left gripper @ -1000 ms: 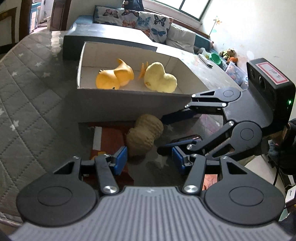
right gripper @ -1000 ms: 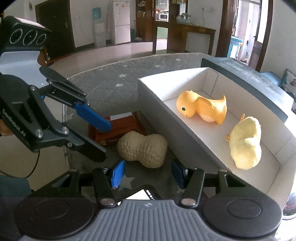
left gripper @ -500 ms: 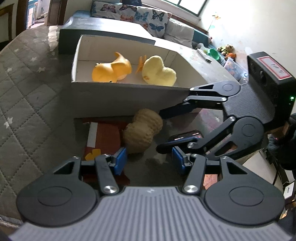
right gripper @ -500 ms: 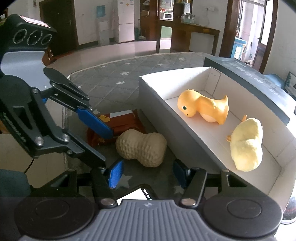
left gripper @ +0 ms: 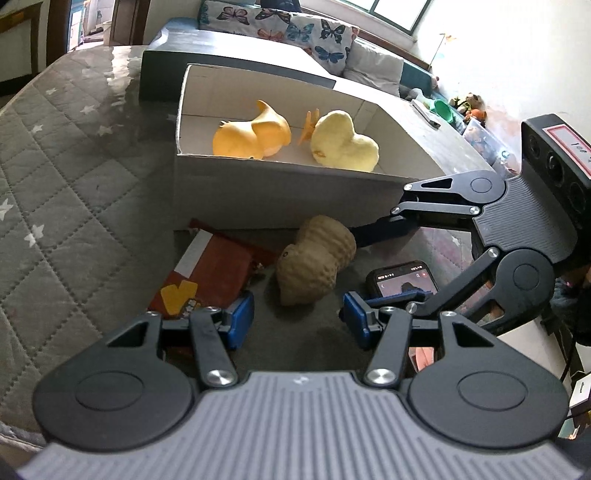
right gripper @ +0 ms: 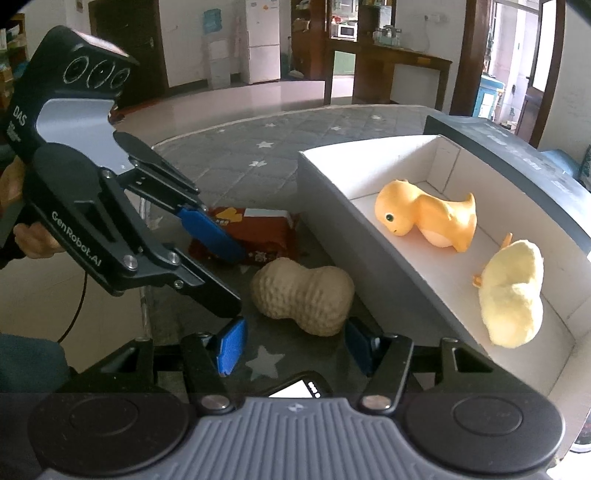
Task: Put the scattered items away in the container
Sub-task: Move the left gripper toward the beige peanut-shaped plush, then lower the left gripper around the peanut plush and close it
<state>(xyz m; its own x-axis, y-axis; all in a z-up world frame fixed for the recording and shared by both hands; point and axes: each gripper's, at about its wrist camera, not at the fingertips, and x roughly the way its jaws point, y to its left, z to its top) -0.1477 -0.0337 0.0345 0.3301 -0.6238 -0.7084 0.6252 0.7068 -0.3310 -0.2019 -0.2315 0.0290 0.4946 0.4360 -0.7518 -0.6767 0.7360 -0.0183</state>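
A tan peanut-shaped toy (left gripper: 314,269) (right gripper: 303,295) lies on the grey quilted mat in front of the white box (left gripper: 258,162) (right gripper: 332,206). A red-brown snack packet (left gripper: 214,269) (right gripper: 258,236) lies flat beside it. In the box are an orange duck (left gripper: 255,134) (right gripper: 424,218) and a yellow chick (left gripper: 343,142) (right gripper: 513,291). My left gripper (left gripper: 297,317) (right gripper: 236,284) is open, close to the peanut, its left pad over the packet's corner. My right gripper (right gripper: 295,345) (left gripper: 362,269) is open, its fingertips on either side of the peanut's near end, not pressing.
A phone (left gripper: 402,277) with a lit screen rides under the right gripper. The box's dark lid (right gripper: 517,155) lies along its far side. A sofa with butterfly cushions (left gripper: 295,26) stands behind. A person's hand (right gripper: 33,236) holds the left gripper.
The left gripper has drifted only slightly near the peanut. The peanut, the packet and the toys in the box lie where they were.
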